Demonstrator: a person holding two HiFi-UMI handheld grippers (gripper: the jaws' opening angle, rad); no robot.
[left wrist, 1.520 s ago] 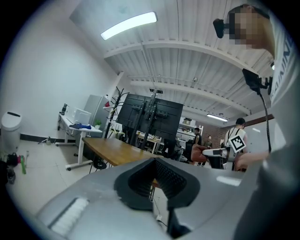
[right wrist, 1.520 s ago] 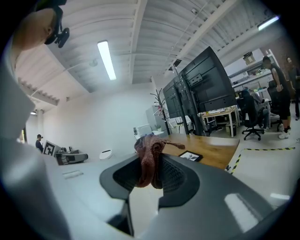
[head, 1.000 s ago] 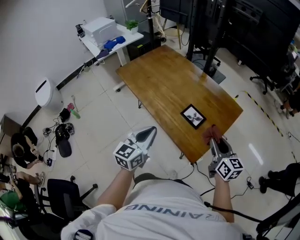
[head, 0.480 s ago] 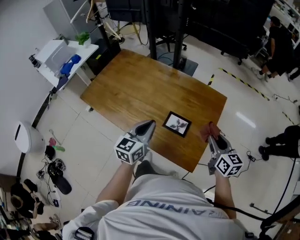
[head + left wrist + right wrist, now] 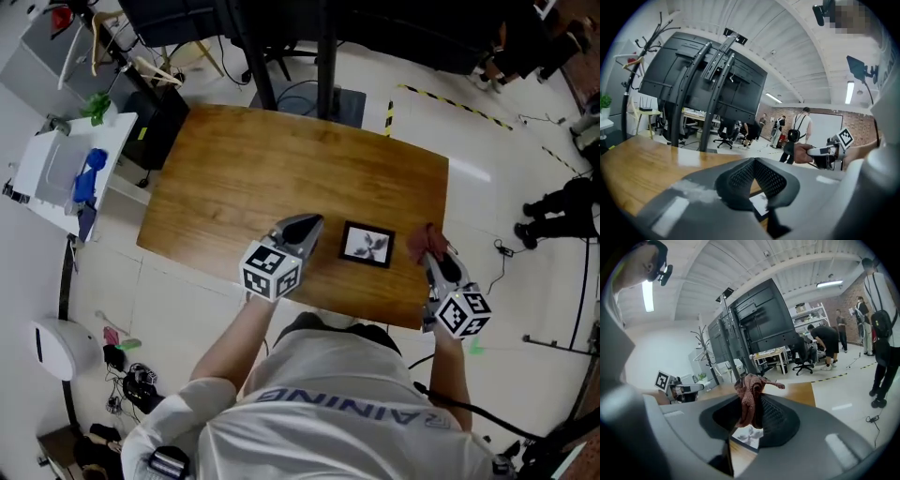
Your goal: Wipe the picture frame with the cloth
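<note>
picture frame point(image 5: 367, 245) on table point(image 5: 244, 169) | just left of right gripper point(image 5: 431, 255) (gripping cloth point(image 5: 418, 244))

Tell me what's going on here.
A person stands at the near edge of a wooden table with a gripper in each hand. The right gripper is shut on a reddish cloth and holds it just right of the frame, which lies flat on the table. The left gripper is shut and empty, to the frame's left. The cloth is not on the frame, so wiping hasn't begun.
</note>
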